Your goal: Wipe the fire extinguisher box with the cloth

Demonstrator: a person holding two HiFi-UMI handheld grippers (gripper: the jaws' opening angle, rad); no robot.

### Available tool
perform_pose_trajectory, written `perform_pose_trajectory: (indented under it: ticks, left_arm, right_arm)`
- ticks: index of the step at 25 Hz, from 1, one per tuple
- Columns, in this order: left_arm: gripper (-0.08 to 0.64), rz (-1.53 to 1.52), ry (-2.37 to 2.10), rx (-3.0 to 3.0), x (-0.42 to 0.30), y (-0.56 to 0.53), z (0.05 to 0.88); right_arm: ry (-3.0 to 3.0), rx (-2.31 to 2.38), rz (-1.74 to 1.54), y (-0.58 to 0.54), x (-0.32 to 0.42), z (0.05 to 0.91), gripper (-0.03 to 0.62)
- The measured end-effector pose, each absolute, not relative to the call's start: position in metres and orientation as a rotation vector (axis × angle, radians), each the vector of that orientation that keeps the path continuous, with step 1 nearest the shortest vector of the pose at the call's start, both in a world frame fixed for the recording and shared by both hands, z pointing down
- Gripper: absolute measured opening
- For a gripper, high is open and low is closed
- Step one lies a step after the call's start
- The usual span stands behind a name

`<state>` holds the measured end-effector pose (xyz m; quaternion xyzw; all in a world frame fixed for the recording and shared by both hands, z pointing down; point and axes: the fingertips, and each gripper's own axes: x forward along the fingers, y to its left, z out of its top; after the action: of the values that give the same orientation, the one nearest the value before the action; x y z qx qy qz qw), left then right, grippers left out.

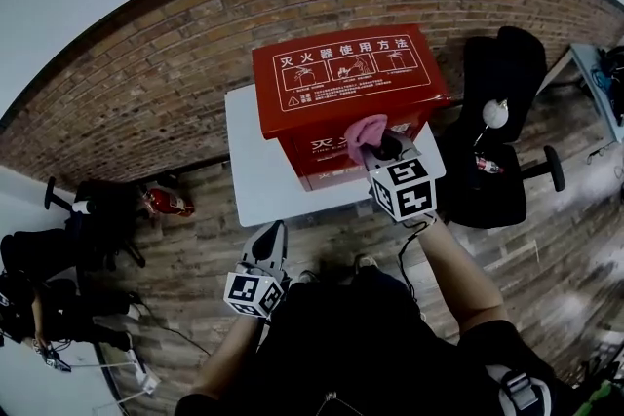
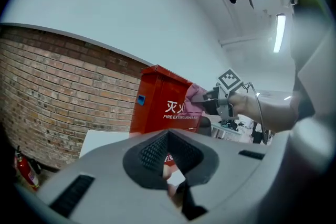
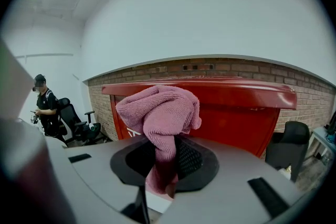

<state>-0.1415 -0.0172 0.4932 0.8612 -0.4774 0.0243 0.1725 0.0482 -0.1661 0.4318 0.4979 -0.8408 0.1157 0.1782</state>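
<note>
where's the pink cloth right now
In the head view, the pink cloth sits just right of centre, clamped by the right gripper and held at the front face of the red fire extinguisher box on the white table.

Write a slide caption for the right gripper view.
Right gripper holds a pink cloth near the red fire extinguisher box.

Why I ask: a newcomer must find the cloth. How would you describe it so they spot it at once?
By the brick wall stands a white table bearing a red fire extinguisher box. At the box's front face, the right gripper holds a bunched cloth in its fingers. It is the only pink, fuzzy thing there.
</note>
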Motion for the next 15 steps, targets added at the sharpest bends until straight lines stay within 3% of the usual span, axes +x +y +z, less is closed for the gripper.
perform_pose_trajectory:
  ticks: [15]
  left_arm:
    - [0.022,0.005,-1.54,2.349,-0.112,0.0,0.504]
  right_arm:
    - [-2.432,1.316,0.329,-0.168,0.065,0.435,0.086]
